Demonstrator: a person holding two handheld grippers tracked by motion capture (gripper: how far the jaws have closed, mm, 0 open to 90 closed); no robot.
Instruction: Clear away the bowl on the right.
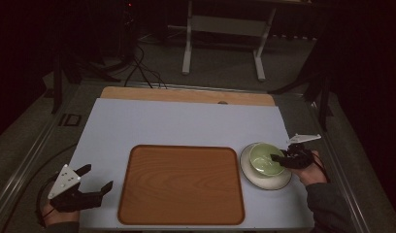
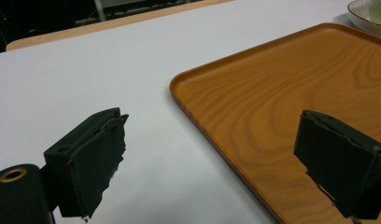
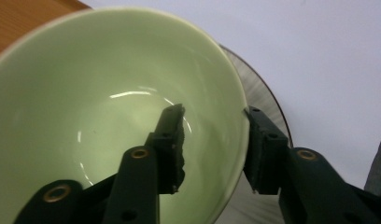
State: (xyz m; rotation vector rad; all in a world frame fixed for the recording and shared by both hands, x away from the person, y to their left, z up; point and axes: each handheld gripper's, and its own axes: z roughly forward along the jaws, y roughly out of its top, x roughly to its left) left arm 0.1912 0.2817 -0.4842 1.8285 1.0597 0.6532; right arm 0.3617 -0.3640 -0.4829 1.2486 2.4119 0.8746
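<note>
Left gripper [image 1: 91,182] hovers at the near left corner of the white table [image 1: 186,121], jaws spread wide with nothing between them, just beside the empty wooden tray [image 1: 181,184]. Farther right, the right gripper [image 3: 216,140] straddles the rim of the green bowl [image 3: 86,116], one jaw inside, one outside; whether it is clamped cannot be told. The bowl sits on a pale plate [image 1: 283,180] right of the tray. Judgement: bowl grasp in hand; seat the rim deep between the jaws and lift straight, so the plate stays put.
</note>
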